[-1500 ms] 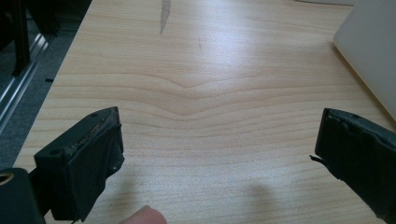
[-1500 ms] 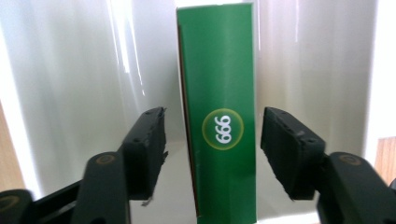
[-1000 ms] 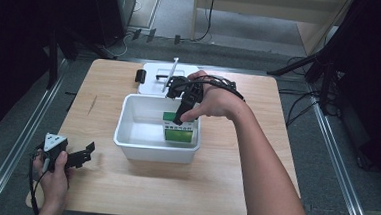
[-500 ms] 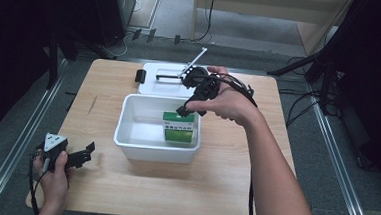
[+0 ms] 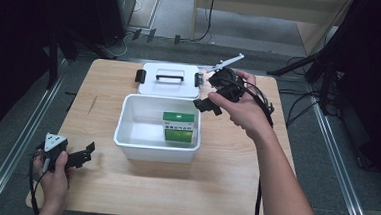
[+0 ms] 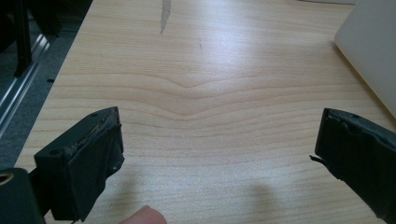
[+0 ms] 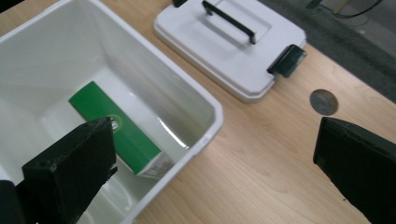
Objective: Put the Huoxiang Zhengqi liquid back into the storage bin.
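Observation:
A white plastic bin (image 5: 127,133) stands mid-table with a green and white box (image 5: 178,127) inside, against its right wall. My right gripper (image 5: 215,95) hovers over the bin's far right corner; its jaws have just been opening and stand wide apart with nothing between them. Its own view looks down on the box (image 7: 112,126), the bin rim (image 7: 205,112) and the space between the jaws (image 7: 212,135). My left gripper (image 5: 83,153) rests at the near left of the table, open and empty (image 6: 219,126) over bare wood.
The bin's white lid (image 5: 170,81) with a black handle and side clips lies flat behind the bin, as the right gripper view also shows (image 7: 233,42). A small grey round spot (image 7: 323,101) sits on the wood right of the lid. Bin wall (image 6: 369,56) is right of the left gripper.
My right gripper has risen out of the bin and moved back and right, leaving the green box inside. The left hand has stayed still.

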A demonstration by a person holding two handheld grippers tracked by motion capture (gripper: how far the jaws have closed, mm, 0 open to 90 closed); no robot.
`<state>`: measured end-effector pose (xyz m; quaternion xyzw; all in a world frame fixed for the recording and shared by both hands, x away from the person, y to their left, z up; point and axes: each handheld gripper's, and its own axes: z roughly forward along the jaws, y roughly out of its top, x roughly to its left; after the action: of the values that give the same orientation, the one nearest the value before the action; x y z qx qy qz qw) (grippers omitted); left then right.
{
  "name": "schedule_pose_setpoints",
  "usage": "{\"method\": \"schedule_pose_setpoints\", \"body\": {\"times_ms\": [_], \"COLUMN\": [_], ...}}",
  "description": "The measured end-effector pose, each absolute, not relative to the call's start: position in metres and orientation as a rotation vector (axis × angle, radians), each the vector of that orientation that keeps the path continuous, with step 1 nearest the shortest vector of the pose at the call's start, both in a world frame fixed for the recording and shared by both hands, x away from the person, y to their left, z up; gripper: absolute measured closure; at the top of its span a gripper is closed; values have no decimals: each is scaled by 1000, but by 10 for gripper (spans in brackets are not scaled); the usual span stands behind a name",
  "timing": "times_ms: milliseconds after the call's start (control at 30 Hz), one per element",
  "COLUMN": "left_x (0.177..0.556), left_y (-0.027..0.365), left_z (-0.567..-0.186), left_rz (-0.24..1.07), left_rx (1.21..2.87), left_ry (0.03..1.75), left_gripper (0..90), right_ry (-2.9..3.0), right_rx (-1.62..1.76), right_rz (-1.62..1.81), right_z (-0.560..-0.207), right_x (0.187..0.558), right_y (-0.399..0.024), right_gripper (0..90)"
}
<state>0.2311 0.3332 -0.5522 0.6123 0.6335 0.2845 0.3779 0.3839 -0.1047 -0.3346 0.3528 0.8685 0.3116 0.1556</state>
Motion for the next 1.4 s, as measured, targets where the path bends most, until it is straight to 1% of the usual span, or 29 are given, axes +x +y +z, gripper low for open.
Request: {"method": "schedule_pose_setpoints", "body": {"times_ms": [33, 200, 600, 900, 933, 1400], "left_x": [231, 231, 231, 231, 231, 231], "left_y": [333, 333, 333, 333, 333, 333], "left_z": [-552, -552, -552, -552, -552, -552], "left_rz": [728, 729, 732, 729, 729, 733], "left_rx": [1565, 1566, 1568, 1568, 1569, 1568], "left_ry": [1619, 1621, 1619, 1620, 1621, 1620], "left_gripper": [18, 18, 18, 17, 17, 18], "right_ry": [2442, 2373, 2217, 2124, 2102, 1975], "right_rx": [1045, 1100, 1164, 1232, 1250, 1304], "right_rz": [915, 941, 1045, 1061, 1068, 1109], "right_z": [-338, -347, -369, -399, -407, -445], "right_x": [382, 376, 360, 348, 345, 324], "right_y": [-114, -131, -166, -200, -209, -252], "right_gripper": [0, 0, 0, 0, 0, 0]}}
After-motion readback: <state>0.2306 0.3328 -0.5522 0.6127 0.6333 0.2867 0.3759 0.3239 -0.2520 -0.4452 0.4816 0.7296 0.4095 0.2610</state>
